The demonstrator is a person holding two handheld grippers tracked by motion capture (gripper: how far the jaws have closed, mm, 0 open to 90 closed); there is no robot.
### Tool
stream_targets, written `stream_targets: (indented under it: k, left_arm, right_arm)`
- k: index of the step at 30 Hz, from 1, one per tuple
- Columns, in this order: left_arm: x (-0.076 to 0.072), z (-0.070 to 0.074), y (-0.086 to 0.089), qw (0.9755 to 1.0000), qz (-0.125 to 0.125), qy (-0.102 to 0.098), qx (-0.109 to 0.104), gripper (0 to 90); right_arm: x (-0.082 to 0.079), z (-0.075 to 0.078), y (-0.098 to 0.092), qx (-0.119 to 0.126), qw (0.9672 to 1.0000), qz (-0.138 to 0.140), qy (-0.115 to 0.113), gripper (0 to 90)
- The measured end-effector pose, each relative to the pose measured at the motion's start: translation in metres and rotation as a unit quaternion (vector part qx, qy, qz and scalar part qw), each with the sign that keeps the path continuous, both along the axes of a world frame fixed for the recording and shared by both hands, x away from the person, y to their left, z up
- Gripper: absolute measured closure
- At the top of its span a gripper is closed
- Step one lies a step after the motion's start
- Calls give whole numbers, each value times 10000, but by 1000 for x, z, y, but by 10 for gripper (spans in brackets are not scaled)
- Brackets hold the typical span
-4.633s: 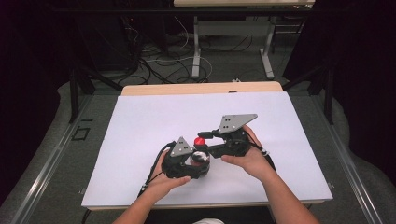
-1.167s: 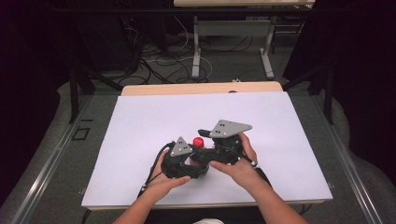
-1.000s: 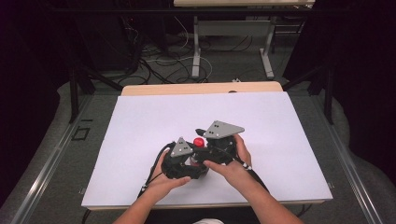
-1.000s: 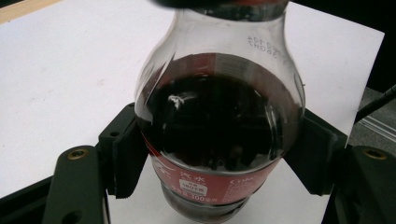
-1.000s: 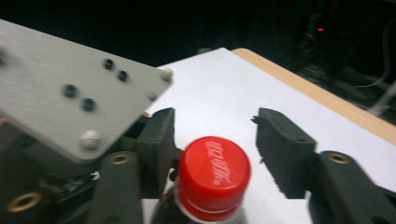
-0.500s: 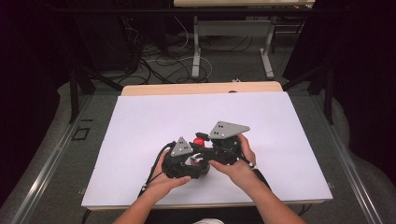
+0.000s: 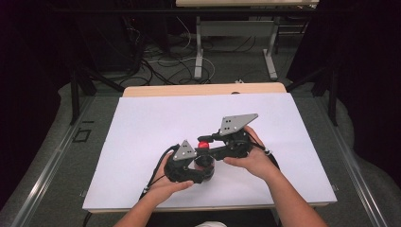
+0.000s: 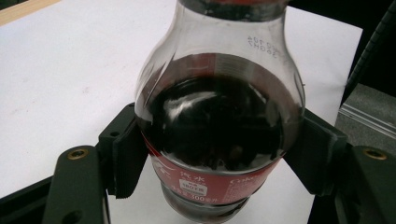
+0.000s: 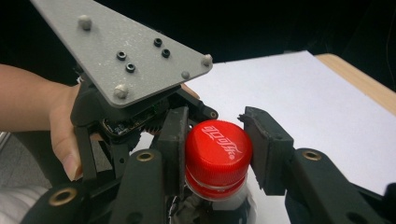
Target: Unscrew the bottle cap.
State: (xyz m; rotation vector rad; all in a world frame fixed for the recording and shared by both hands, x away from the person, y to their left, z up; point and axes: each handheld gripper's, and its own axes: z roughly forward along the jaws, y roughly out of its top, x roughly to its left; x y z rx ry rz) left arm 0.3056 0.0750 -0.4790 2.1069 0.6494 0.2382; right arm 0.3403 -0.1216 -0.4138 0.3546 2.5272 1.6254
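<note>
A small cola bottle (image 8: 219, 130) with dark liquid and a red label stands upright on the white table top (image 7: 142, 123). My left gripper (image 8: 219, 161) is shut on the bottle's body, one pad on each side. In the high view it sits at the front middle (image 7: 197, 166), in the person's left hand. My right gripper (image 9: 219, 154) is shut on the bottle's red cap (image 9: 218, 149), with its pads (image 9: 175, 147) pressed against the cap's sides. In the high view the cap (image 7: 203, 144) shows between the two grippers, and the right gripper reaches it from the right.
The left gripper's grey three-cornered plate (image 9: 121, 51) and the left hand (image 9: 60, 126) stand close behind the cap. The table's wooden far edge (image 7: 189, 90) runs beyond the white sheet. Behind the table are cables and metal legs (image 7: 198, 52) on the floor.
The right gripper's jaws have closed onto the red cap, and the right hand has shifted a little to the right and away. The left hand and the bottle have stayed put.
</note>
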Motion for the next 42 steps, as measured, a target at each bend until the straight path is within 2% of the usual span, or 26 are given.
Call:
stream_targets:
  k: [1, 2, 3, 5, 7, 9, 12, 14, 16, 18, 19, 23, 25, 27, 30, 31, 33, 35, 38, 42]
  left_arm:
    - [0, -2, -1, 9999, 90, -31, -65, 301]
    - [0, -1, 0, 10000, 88, -2, -42, 301]
    - [1, -2, 0, 9999, 132, -38, -48, 302]
    - [1, -1, 1, 9998, 172, 52, -37, 301]
    - [2, -2, 2, 9998, 214, -33, -39, 301]
    - [1, -2, 1, 9996, 260, -13, -65, 301]
    - [1, -2, 1, 9996, 277, -8, -68, 301]
    - [2, -1, 2, 9996, 278, -33, -25, 301]
    - [2, -1, 3, 9996, 273, 10, -21, 301]
    - [3, -2, 3, 9995, 309, 2, -2, 302]
    - [3, -2, 3, 9994, 356, -25, -24, 302]
    - [3, -2, 3, 9994, 339, -21, -37, 302]
    - [3, -2, 3, 9995, 300, 6, -30, 301]
    - [2, -2, 2, 9996, 297, 4, -15, 302]
    - [3, -3, 3, 9995, 324, -5, -47, 301]
    - [3, -3, 2, 9994, 336, 19, -74, 301]
    - [4, -2, 4, 9995, 317, 46, -37, 302]
    - [4, -2, 4, 9994, 333, 36, -41, 301]
    - [6, -3, 5, 9993, 369, 30, -43, 301]
    - [9, -6, 6, 9989, 462, 36, -59, 301]
  right_arm:
    - [-1, 0, 1, -32, 9999, -108, -73, 555]
    - [-4, 0, 3, -84, 9994, -325, -113, 492]
    - [-7, -1, 4, -125, 9988, -451, -170, 474]
    - [-14, -1, 7, -266, 9966, -720, -294, 455]
    - [-21, -1, 11, -248, 9939, -1057, -176, 433]
    - [-25, -2, 16, -207, 9902, -1363, -233, 424]
    - [-28, -4, 23, -245, 9826, -1796, -401, 427]
    - [-28, -6, 25, -105, 9796, -1974, -362, 445]
    - [-29, -6, 25, -111, 9774, -2081, -348, 473]
    - [-30, -8, 25, -60, 9777, -2080, -284, 531]
    - [-30, -9, 25, 25, 9777, -2075, -309, 541]
    - [-35, -8, 22, 44, 9782, -2038, -387, 599]
    - [-33, -6, 20, 2, 9817, -1851, -453, 603]
    - [-31, -5, 17, 26, 9845, -1727, -315, 605]
    - [-23, -3, 11, 160, 9916, -1251, -302, 609]
    - [-20, -3, 8, 167, 9928, -1160, -227, 609]
    - [-16, -1, 4, 240, 9939, -1077, -88, 609]
    - [-15, 1, 1, 359, 9932, -1105, -87, 609]
    - [-17, 4, -1, 347, 9922, -1175, -229, 609]
    - [-21, 3, -5, 328, 9913, -1235, -310, 609]
